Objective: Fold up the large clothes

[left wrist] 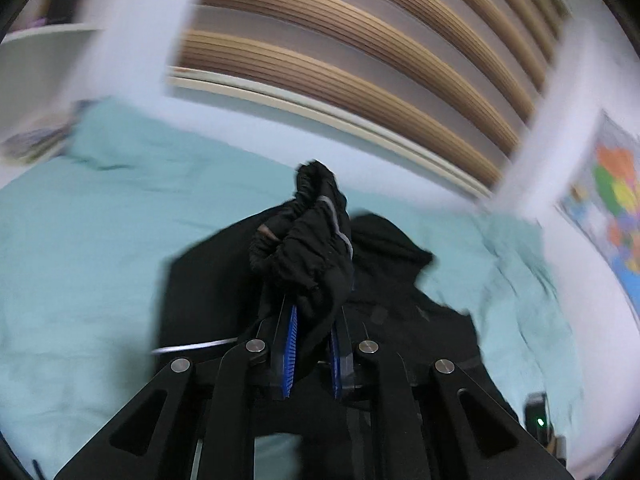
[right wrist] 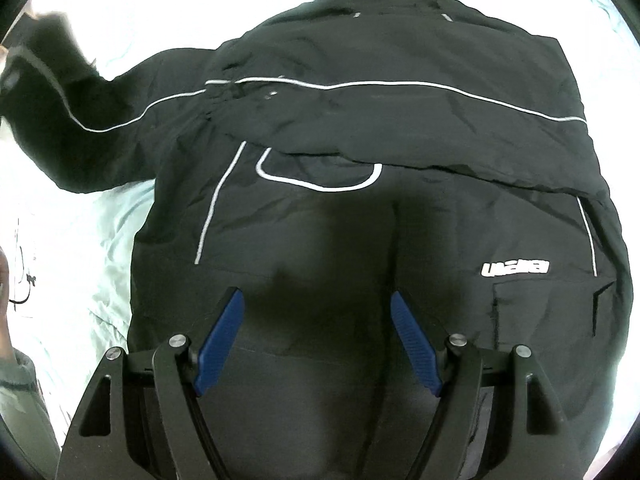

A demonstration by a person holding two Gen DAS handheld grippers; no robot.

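While the left tongs (left wrist: 314, 320) pinch a bunched black jacket (right wrist: 380, 128) sleeve above the teal bed (left wrist: 80, 240), the right tongs (right wrist: 316, 304) hover wide open, empty, over its back.

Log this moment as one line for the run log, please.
stage: sleeve fold | left gripper: shut on jacket sleeve cuff, lifted | right gripper: open above black jacket | surface: teal bedsheet
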